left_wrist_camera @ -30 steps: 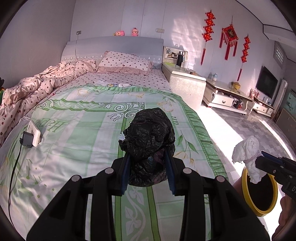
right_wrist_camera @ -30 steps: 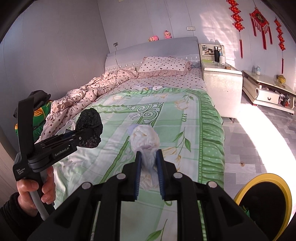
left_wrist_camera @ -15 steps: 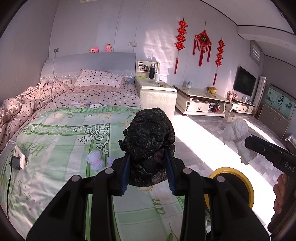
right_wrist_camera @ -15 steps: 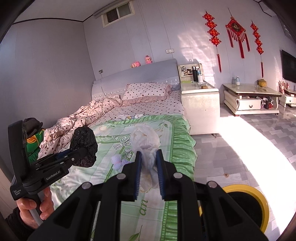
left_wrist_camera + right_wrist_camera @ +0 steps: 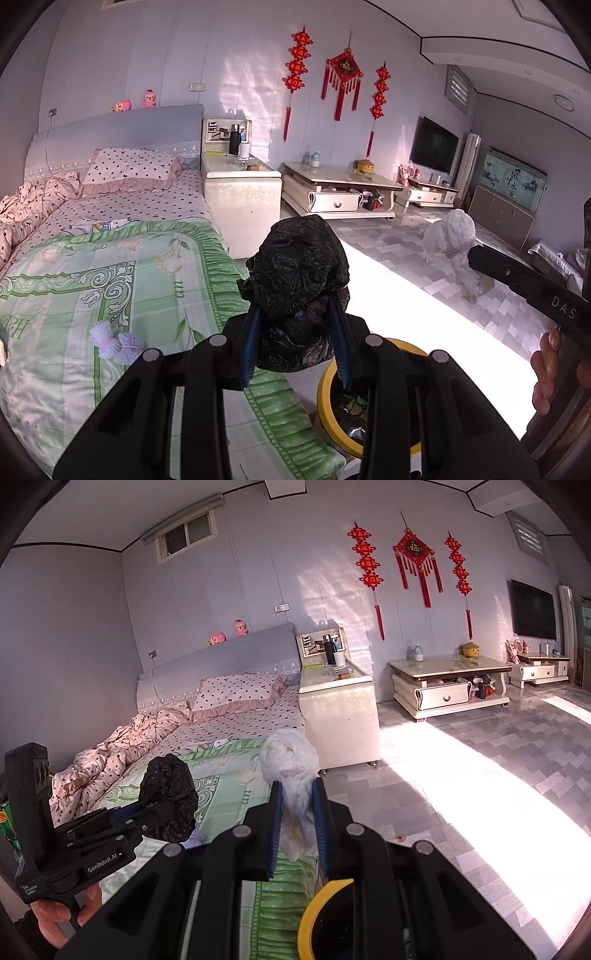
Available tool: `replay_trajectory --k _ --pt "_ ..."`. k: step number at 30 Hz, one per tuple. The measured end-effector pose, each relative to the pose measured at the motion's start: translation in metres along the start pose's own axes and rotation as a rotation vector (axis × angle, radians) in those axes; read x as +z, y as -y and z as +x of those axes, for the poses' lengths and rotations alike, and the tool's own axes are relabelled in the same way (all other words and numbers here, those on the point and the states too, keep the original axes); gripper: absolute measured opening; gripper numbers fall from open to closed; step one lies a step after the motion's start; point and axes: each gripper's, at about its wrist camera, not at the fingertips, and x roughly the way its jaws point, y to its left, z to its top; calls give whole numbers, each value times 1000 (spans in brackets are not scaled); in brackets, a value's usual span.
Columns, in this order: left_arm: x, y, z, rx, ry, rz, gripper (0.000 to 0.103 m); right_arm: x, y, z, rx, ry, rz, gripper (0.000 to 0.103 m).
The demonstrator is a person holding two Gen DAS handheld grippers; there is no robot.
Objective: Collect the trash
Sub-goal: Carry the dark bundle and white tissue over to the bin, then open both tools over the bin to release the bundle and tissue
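Observation:
My left gripper (image 5: 295, 332) is shut on a crumpled black plastic bag (image 5: 295, 269), held in the air over the bed's foot corner; the bag also shows in the right wrist view (image 5: 168, 794). My right gripper (image 5: 297, 812) is shut on a white crumpled paper wad (image 5: 290, 760), which also shows in the left wrist view (image 5: 456, 236). A yellow-rimmed trash bin (image 5: 325, 391) stands on the floor just below both grippers, its rim also showing in the right wrist view (image 5: 314, 908). It holds some trash. Two small pale purple bundles (image 5: 116, 343) lie on the green bedspread.
The bed with the green bedspread (image 5: 110, 258) fills the left. A white nightstand (image 5: 242, 195) stands beside it, low TV cabinets (image 5: 340, 192) along the far wall. The tiled floor (image 5: 480, 775) lies to the right, lit by sun.
Both grippers have swung right from over the bed toward the floor and the yellow bin, each still holding its trash. The bin now sits right below the fingers.

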Motion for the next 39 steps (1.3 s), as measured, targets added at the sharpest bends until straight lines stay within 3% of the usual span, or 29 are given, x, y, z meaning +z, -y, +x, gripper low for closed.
replay_trajectory --k 10,18,26,29,34,39 --pt "-41 48 82 -76 -150 34 32 -43 71 25 -74 -96 98 16" --pt "-92 55 136 -121 -279 31 33 -81 105 55 -129 -184 168 16" --pt "-124 55 168 -140 -354 58 34 -106 125 74 -161 -252 217 17" --pt "-127 50 169 -143 -356 49 38 -109 128 77 -170 -262 224 22" --pt "-126 38 168 -135 -349 29 54 -109 126 76 -196 -263 226 37" --pt "-123 24 162 -124 -334 10 65 -109 126 75 -219 -252 239 40"
